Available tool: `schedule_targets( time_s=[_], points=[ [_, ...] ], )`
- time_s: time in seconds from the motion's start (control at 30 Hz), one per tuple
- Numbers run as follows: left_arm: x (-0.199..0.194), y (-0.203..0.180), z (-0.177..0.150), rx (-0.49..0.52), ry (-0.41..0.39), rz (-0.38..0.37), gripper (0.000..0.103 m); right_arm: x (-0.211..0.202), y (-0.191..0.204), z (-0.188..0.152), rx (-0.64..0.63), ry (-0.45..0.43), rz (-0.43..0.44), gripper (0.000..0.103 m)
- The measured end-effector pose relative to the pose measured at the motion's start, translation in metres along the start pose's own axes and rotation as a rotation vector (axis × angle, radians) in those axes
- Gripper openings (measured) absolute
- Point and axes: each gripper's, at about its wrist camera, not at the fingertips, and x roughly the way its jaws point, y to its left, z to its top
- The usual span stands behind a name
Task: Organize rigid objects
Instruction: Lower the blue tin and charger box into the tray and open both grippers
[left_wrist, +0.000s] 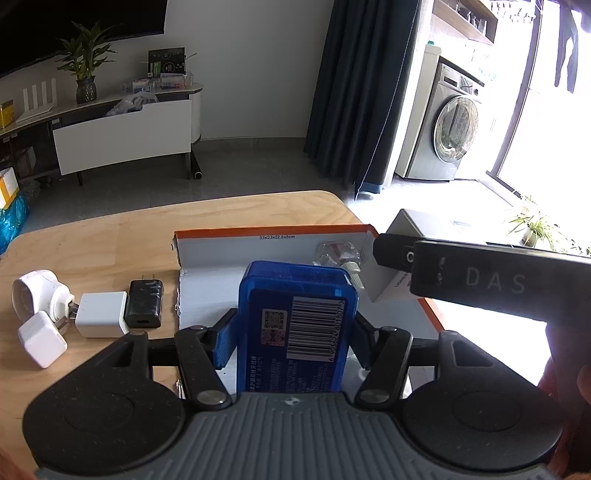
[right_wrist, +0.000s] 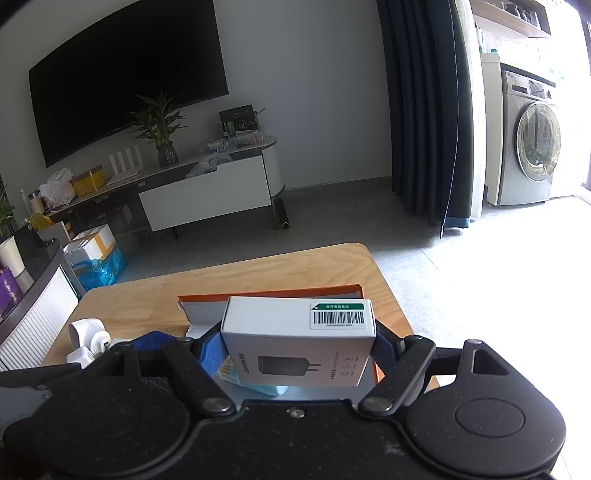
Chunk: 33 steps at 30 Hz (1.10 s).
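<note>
My left gripper (left_wrist: 291, 332) is shut on a blue plastic box (left_wrist: 295, 317) with a barcode label, held over the open orange-rimmed cardboard box (left_wrist: 221, 266). My right gripper (right_wrist: 299, 343) is shut on a white power-adapter carton (right_wrist: 299, 339), also above the orange-rimmed box (right_wrist: 273, 291). In the left wrist view the right gripper's black body (left_wrist: 480, 273) and the white carton (left_wrist: 391, 288) reach in from the right. A clear small bottle (left_wrist: 338, 254) lies inside the box.
On the wooden table (left_wrist: 110, 236) left of the box lie a black charger (left_wrist: 144, 303), a white charger (left_wrist: 101, 314), another white cube plug (left_wrist: 42, 339) and a round white plug device (left_wrist: 31, 297). The table's far edge lies just beyond the box.
</note>
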Motion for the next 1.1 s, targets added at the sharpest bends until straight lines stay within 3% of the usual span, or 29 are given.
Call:
schedule_targets(
  time_s=[0.83, 1.1],
  points=[
    [0.014, -0.002, 0.003, 0.011, 0.015, -0.023, 0.062, 0.06, 0.014, 0.026, -0.024, 0.027, 0.023, 0.094],
    [0.011, -0.001, 0.001, -0.011, 0.013, -0.038, 0.078, 0.042, 0.006, 0.03, 0.007, -0.02, 0.019, 0.096]
  ],
)
